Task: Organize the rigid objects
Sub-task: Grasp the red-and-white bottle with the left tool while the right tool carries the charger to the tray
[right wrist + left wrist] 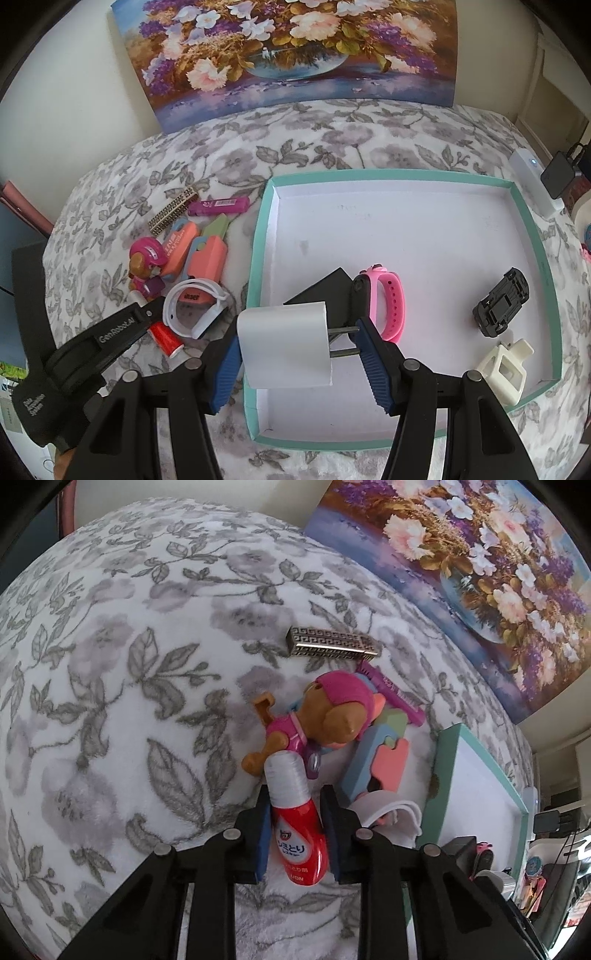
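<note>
My left gripper point(295, 794) points down at the floral blanket, its blue pads pressed on both sides of a red bottle point(299, 834) with a white cap. The bottle lies beside a pink toy dog point(325, 716). In the right wrist view the same gripper point(155, 314) shows at the left, with the bottle's red end point(168, 338) sticking out. My right gripper point(298, 332) is shut on a white charger plug point(284, 343), one pad on its body and one on its prongs. It hangs over the near left corner of the teal-rimmed box point(391, 174).
In the box lie a pink watch point(391, 302), a black toy car point(502, 302), a cream clip point(504, 369) and a black square point(325, 288). Left of it are a patterned metal bar point(173, 208), a magenta tube point(218, 206), foam pieces point(207, 262) and a white band point(192, 310). A flower painting point(288, 55) leans behind.
</note>
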`<action>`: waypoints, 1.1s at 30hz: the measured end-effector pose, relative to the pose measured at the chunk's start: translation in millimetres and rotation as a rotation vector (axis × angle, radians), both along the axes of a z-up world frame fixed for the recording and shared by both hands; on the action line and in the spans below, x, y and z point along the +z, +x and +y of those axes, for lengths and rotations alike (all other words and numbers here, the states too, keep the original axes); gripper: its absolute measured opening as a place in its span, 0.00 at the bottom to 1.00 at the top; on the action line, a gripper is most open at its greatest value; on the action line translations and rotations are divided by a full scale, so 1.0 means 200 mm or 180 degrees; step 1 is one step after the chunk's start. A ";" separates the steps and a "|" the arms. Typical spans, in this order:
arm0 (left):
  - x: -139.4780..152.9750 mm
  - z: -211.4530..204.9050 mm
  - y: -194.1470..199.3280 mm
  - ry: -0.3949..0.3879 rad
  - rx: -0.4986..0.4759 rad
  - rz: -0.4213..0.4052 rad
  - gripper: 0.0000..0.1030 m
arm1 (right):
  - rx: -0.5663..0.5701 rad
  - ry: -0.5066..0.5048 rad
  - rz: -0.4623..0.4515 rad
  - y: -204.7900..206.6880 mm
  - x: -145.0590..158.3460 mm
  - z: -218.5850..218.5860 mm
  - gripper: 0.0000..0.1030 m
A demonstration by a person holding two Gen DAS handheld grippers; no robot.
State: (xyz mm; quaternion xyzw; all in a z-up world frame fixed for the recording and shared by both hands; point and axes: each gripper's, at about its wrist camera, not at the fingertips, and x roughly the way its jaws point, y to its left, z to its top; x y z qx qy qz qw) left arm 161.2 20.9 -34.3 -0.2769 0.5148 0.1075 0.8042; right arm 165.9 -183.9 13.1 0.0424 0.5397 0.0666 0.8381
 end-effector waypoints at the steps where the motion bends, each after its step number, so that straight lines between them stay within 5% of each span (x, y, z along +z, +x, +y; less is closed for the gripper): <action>1: 0.01 0.00 0.00 0.0011 0.0002 -0.0009 0.25 | 0.0000 0.0002 -0.0002 0.00 0.00 0.00 0.61; 15: 0.38 -0.13 -0.04 0.0234 -0.0229 -0.0489 0.25 | -0.0144 -0.0025 -0.0069 -0.02 0.06 -0.08 0.61; 33: 0.33 -0.65 -0.03 0.0261 -0.1095 -0.0110 0.26 | -0.0843 0.0117 0.0082 -0.04 -0.01 -0.51 0.61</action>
